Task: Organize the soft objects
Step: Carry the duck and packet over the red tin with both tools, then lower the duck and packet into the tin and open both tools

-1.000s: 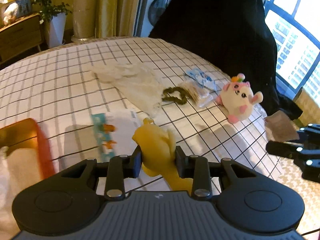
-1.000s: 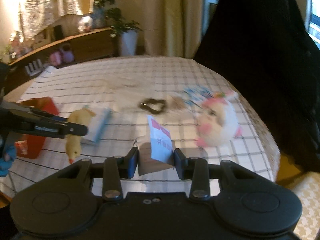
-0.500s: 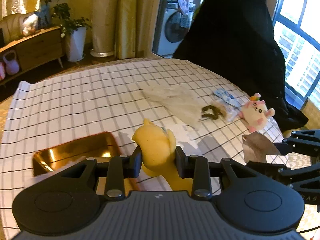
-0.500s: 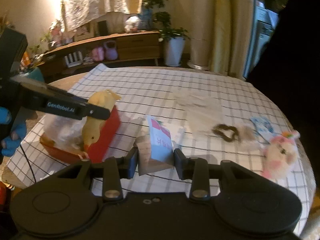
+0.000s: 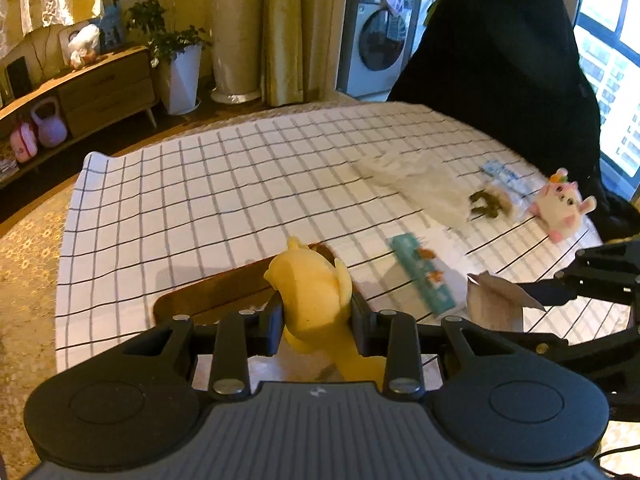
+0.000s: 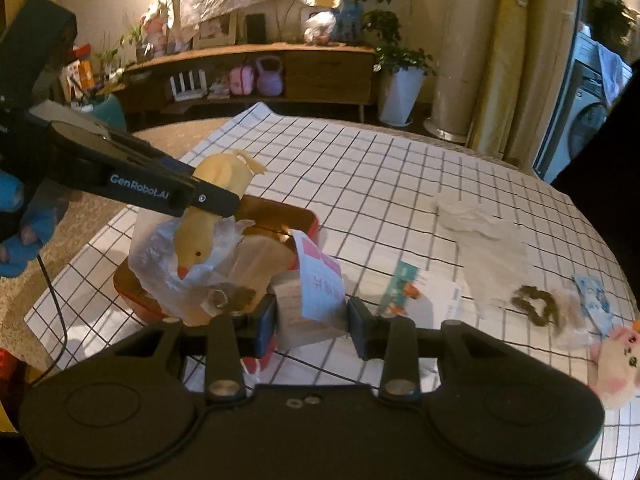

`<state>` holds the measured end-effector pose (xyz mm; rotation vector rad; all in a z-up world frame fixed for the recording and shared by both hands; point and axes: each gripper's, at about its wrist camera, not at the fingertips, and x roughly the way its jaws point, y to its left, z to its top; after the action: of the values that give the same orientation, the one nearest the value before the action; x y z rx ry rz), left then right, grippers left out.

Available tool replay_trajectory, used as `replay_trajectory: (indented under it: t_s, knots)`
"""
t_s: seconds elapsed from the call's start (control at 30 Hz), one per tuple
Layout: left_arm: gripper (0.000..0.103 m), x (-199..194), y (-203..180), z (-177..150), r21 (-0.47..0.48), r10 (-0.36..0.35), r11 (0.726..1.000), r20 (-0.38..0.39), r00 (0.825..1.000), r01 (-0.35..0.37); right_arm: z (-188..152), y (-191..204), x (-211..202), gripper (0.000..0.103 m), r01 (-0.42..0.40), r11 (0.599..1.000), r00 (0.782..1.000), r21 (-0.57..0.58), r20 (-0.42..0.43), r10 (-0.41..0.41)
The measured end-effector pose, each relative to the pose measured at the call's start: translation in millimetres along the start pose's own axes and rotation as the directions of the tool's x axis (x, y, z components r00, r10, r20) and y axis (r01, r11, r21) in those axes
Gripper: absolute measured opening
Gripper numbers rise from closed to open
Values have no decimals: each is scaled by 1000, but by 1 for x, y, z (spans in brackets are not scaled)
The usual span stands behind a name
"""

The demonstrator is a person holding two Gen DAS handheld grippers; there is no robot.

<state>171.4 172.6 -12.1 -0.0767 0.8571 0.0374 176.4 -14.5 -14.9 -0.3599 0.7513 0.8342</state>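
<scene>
My left gripper (image 5: 317, 314) is shut on a yellow plush duck (image 5: 310, 284) and holds it head-down over the red tray (image 6: 296, 214), which contains crumpled plastic bags (image 6: 168, 248); the duck shows in the right wrist view (image 6: 212, 224) too. My right gripper (image 6: 312, 316) is shut on a small paper packet with a pink-and-white label (image 6: 318, 284), just right of the tray. A pink-and-white plush toy (image 5: 560, 204) lies at the table's far right edge.
On the checked tablecloth (image 5: 220, 184) lie a clear plastic bag (image 5: 416, 176), a dark green scrunchie (image 5: 486, 202), a teal-edged packet (image 5: 424, 276) and a blue-printed wrapper (image 5: 502, 172). A person in black stands behind the table.
Both grippers have swung left from the plush side of the table to the red tray. The duck now hangs over the tray and the packet is beside it.
</scene>
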Motion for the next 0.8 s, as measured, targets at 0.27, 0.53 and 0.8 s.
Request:
replay_trajectory:
  t_s: [0.27, 0.53, 0.8]
  knots:
    - [33, 15, 31, -11, -7, 30, 1000, -45, 999, -30, 21, 27, 34, 37, 1, 1000, 1000, -27, -31, -2]
    - [33, 29, 48, -22, -3, 31, 1000, -81, 996, -31, 36, 41, 69, 37, 1, 999, 998, -48, -69, -4]
    - [33, 49, 58, -29, 4, 44, 999, -114, 993, -44, 38, 52, 98, 37, -4, 998, 995, -62, -104, -2]
